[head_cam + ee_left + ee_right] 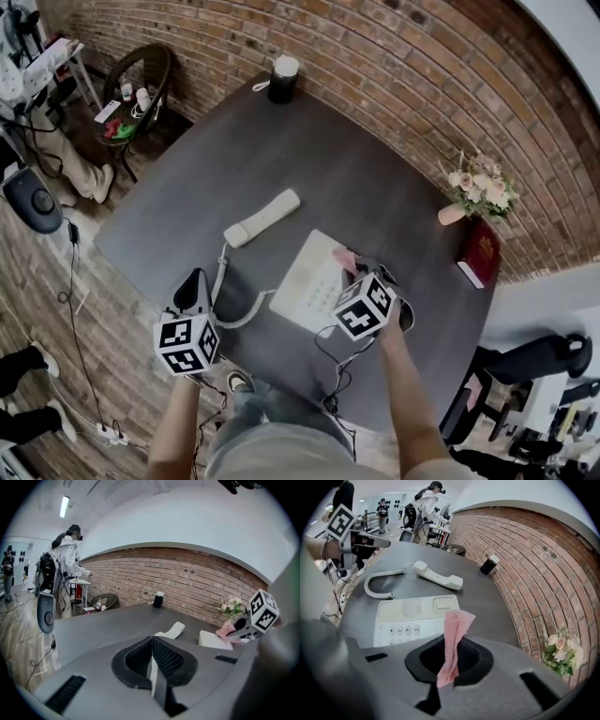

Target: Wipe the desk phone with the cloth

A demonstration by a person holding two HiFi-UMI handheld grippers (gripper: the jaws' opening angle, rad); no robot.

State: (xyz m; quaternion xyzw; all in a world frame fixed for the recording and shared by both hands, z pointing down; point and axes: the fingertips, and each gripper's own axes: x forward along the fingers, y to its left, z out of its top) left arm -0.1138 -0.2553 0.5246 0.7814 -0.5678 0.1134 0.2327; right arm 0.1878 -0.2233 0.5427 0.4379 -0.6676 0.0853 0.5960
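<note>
The white desk phone base (315, 279) (412, 613) lies on the dark table (309, 159). Its handset (262, 217) (437, 576) lies off the cradle, further out, joined by a coiled cord (236, 314) (379, 582). My right gripper (361, 272) (451, 654) is shut on a pink cloth (453, 638) (345, 259) and hovers over the base's near right part. My left gripper (194, 292) (151, 663) is shut with nothing in it, at the table's near left edge, left of the cord.
A black cup (283, 79) (489, 565) stands at the far table edge. A flower vase (475, 190) and a red book (480, 253) sit at the right. People stand in the room beyond (68, 555). A wicker side table (136, 94) stands off the far left corner.
</note>
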